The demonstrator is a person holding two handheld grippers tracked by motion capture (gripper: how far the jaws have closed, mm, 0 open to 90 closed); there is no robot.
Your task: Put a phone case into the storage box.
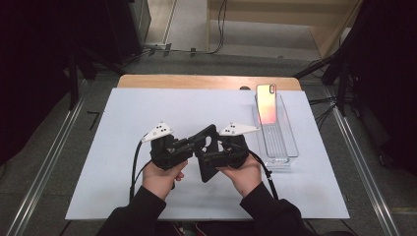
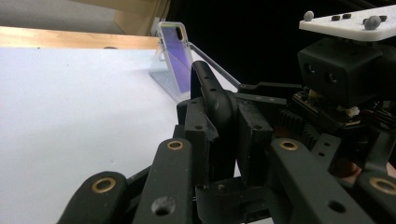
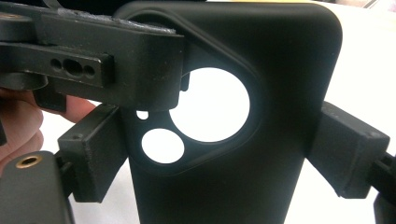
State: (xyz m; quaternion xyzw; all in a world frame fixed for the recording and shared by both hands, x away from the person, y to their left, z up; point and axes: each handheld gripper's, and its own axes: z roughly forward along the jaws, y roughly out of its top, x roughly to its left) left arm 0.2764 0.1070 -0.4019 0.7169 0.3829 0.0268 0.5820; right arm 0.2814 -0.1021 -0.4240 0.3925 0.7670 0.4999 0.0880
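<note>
High view: the black phone case [image 1: 206, 152] hangs between your two grippers above the near middle of the white table cover [image 1: 123, 128], tilted, with its camera-cutout end pointing away from you. Your left gripper [image 1: 193, 142] reaches in from the left and has its jaws clamped on the case's upper edge; in the left gripper view you can see the two black jaws pressed against both faces of the case [image 2: 212, 100], which stands edge-on between them. Your right gripper [image 1: 209, 158] comes in from the right across the case's width; in the right gripper view its jaws sit on either long side of the case [image 3: 261, 140], the left jaw right against the edge and the right jaw against the other edge, though whether the pads press or only touch you cannot tell from here. The same view shows the other gripper's jaw laid over the top left corner beside the round camera openings. Past your right hand [image 1: 246, 177], a clear plastic tray [image 1: 282, 142] stands near the right edge of the cover, well apart from the case. A phone [image 1: 266, 103] leans upright in its far end, its glossy back showing pinkish. A strip of wooden tabletop [image 1: 196, 81] shows beyond the cover.
</note>
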